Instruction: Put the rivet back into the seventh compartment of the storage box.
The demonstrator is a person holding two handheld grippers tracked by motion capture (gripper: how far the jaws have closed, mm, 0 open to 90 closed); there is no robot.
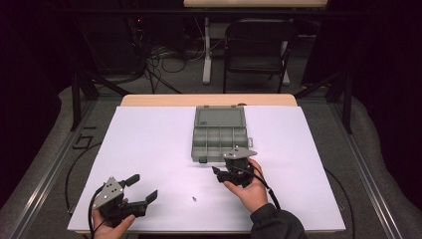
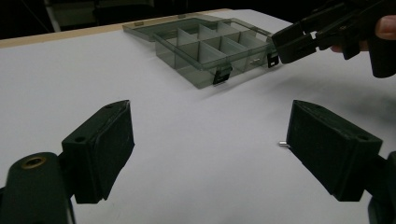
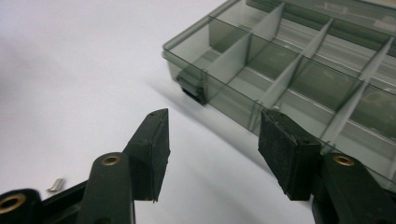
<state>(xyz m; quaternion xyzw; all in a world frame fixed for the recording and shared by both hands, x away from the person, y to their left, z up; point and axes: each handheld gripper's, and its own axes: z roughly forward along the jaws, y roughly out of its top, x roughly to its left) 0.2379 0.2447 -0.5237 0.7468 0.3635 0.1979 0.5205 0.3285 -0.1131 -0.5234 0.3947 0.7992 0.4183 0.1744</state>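
Observation:
A smoky grey compartment box (image 1: 219,134) lies with its lid folded back at the middle of the white table sheet (image 1: 149,144). A tiny metal pin (image 1: 194,198) rests on the sheet near the front edge. My right gripper (image 1: 222,169) is open just in front of the box's front edge, with nothing between its jaws. In the right gripper view the right gripper (image 3: 212,126) faces the box (image 3: 289,65) and its front latch, and the pin (image 3: 55,185) lies at lower left. My left gripper (image 1: 144,187) stands open at front left. In its own view the left gripper (image 2: 210,126) frames bare sheet, with the pin (image 2: 283,144) by one jaw.
The box (image 2: 210,46) has several divided compartments and two dark latches on its front. Beyond the table's far wooden edge (image 1: 209,99) stand a black folding chair (image 1: 256,45) and floor cables. Cables trail from both grippers off the front of the table.

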